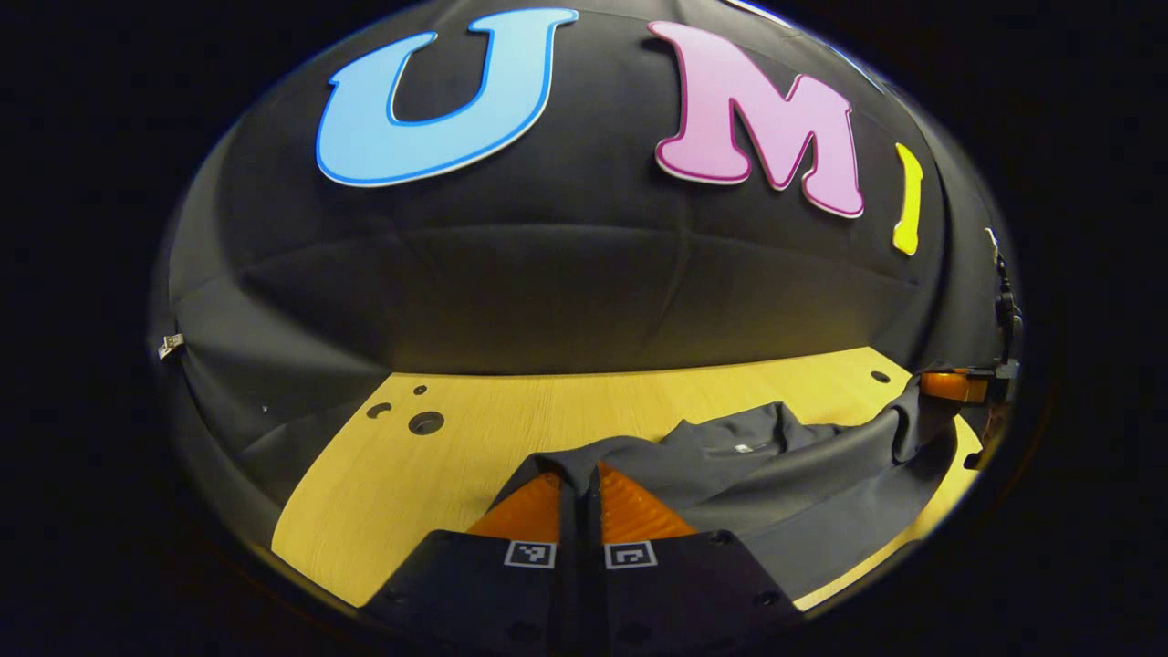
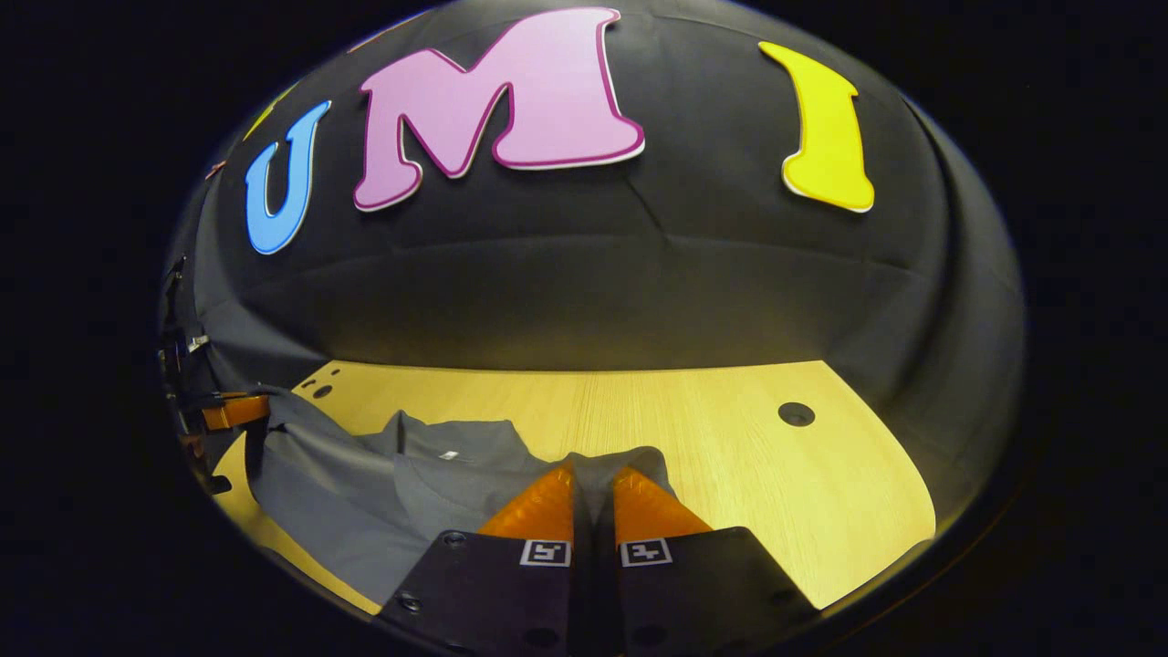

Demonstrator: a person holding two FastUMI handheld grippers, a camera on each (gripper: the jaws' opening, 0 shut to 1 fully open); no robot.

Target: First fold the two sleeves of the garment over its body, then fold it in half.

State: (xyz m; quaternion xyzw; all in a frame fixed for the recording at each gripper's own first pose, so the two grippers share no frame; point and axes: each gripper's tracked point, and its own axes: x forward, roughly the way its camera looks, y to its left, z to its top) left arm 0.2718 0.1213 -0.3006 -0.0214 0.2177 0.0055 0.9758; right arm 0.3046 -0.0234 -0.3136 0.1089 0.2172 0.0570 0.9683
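garment: dark grey, lies rumpled on the wooden table, stretched between the two grippers; a small pale tag shows near its collar.
left gripper: fingers nearly together, with a fold of the garment's edge pinched between them; cloth drapes over the tips, so the tips themselves are hidden.
right gripper: fingers likewise close together, a narrow strip of garment cloth caught in the slit between them; tips covered by the cloth.
garment position, left gripper view: spreads from the fingers toward the right edge, where it rises to the far gripper; its lower edge is cut off by the view's rim.
garment position, right gripper view: spreads from the fingers toward the left edge, lifted there at the other gripper; near part cut off behind the gripper body.
sleeves: cannot be told apart from the body among the folds.
table: light wood, with round holes near its far corners; front edge out of view.
far gripper detail: small and dim at the view's rim in each view; jaw gap there cannot be made out.
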